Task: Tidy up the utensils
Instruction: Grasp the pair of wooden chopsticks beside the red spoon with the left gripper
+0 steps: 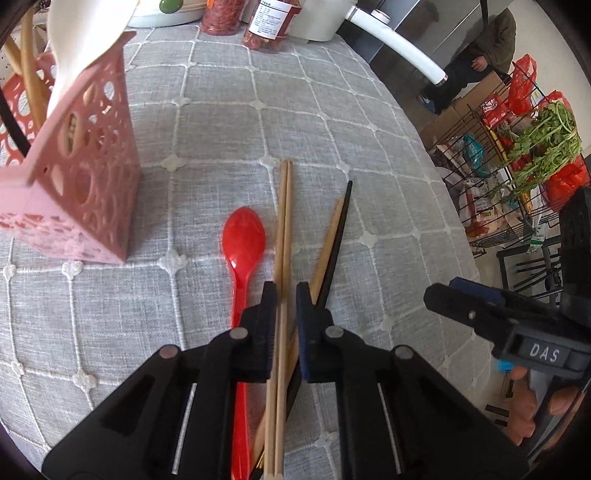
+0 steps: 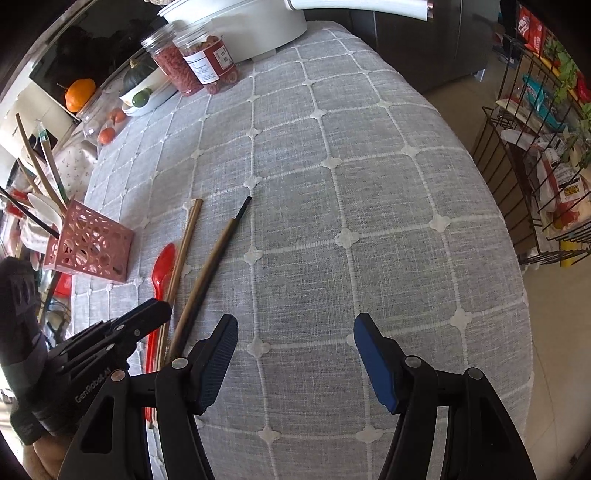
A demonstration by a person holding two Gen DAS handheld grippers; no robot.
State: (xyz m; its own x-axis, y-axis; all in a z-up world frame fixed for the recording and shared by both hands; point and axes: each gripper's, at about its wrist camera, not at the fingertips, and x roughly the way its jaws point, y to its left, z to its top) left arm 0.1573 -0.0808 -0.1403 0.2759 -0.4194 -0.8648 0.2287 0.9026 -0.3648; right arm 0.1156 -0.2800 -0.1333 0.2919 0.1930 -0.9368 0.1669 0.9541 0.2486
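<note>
In the left wrist view my left gripper (image 1: pixel 286 291) is low over the grey checked tablecloth, its jaws narrowed around a pair of light wooden chopsticks (image 1: pixel 284 221); I cannot tell if they grip. A red plastic spoon (image 1: pixel 242 251) lies just left of them. A brown chopstick (image 1: pixel 330 240) and a black chopstick (image 1: pixel 340 229) lie just right. A pink perforated utensil holder (image 1: pixel 85 177) stands at the left with chopsticks and a white spoon in it. My right gripper (image 2: pixel 295 339) is open and empty above bare cloth, right of the utensils (image 2: pixel 207 266). The holder also shows in the right wrist view (image 2: pixel 88 243).
Two jars of red food (image 2: pixel 201 61), a white pot (image 2: pixel 243 26) and a bowl of fruit (image 2: pixel 142 94) stand at the table's far end. A wire rack with groceries and greens (image 1: pixel 524 155) stands on the floor past the right edge.
</note>
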